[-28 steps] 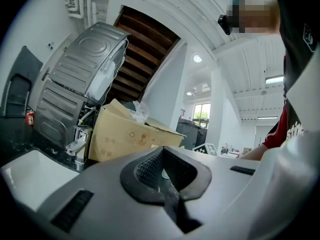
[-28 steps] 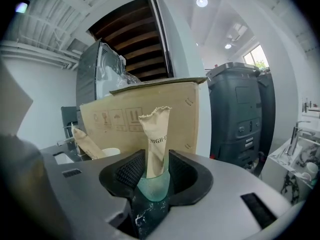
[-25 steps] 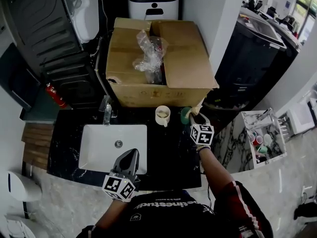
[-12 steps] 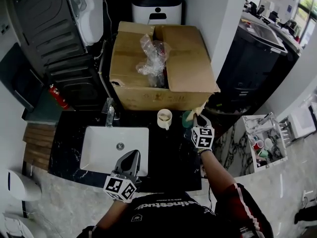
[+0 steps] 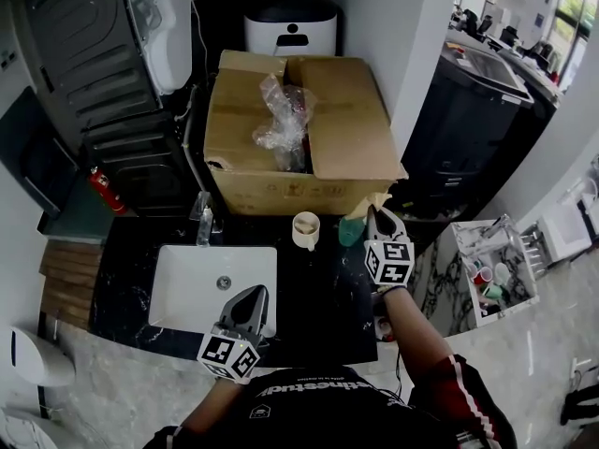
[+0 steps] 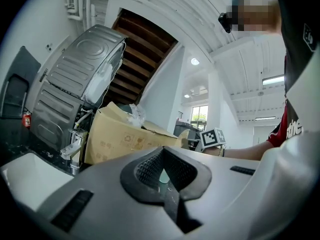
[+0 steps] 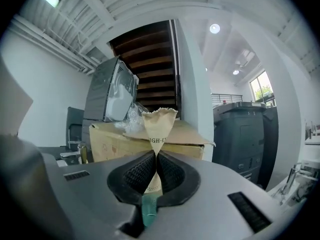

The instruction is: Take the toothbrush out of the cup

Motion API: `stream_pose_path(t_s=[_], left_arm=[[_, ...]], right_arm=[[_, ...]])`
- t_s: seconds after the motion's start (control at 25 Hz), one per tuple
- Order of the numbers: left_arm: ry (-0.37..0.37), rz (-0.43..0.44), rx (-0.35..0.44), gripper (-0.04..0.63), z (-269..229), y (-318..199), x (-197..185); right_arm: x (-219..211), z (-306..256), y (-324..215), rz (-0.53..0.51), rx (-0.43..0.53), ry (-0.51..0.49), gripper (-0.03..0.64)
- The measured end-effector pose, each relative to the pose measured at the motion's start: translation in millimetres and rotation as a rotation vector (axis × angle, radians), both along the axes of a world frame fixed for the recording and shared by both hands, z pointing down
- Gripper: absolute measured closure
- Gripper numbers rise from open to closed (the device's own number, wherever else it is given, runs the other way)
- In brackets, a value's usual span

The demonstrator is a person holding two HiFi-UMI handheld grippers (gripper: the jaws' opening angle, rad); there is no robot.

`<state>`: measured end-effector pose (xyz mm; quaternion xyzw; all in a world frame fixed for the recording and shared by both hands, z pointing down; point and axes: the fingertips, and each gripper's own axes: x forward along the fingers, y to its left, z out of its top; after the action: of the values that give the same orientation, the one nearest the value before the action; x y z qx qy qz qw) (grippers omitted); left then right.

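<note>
My right gripper is shut on the toothbrush, which stands upright between the pads. Its head sits in a tan paper wrapper and its green handle hangs below the jaws. The gripper is lifted above the countertop, just right of the green cup. A cream cup stands left of the green one. My left gripper is shut on nothing and hovers level at the front right corner of the white sink.
A large open cardboard box with crumpled plastic inside stands behind the cups. A chrome tap rises at the sink's back edge. The black marble counter ends at the right, where a white rack of small items stands lower down.
My right gripper has risen from the green cup with the wrapped toothbrush in its jaws. The left gripper has stayed where it was.
</note>
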<state>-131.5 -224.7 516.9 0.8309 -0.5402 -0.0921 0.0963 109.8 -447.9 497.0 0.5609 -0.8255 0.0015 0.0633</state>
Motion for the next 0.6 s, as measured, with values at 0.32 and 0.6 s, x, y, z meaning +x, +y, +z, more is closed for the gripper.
stream_pose_path(t_s=[0.32, 0.6], left_arm=[[-0.004, 0.054, -0.015, 0.581, 4.6, -5.0, 22.0], [0.008, 0.093, -0.013, 0.581, 3.6, -8.2, 37.5]], right_arm=[[10.5, -0.6, 57.6, -0.018, -0.012, -0.033, 0.577], [30.0, -7.4, 120.1, 0.002, -0.014, -0.075, 0.578]])
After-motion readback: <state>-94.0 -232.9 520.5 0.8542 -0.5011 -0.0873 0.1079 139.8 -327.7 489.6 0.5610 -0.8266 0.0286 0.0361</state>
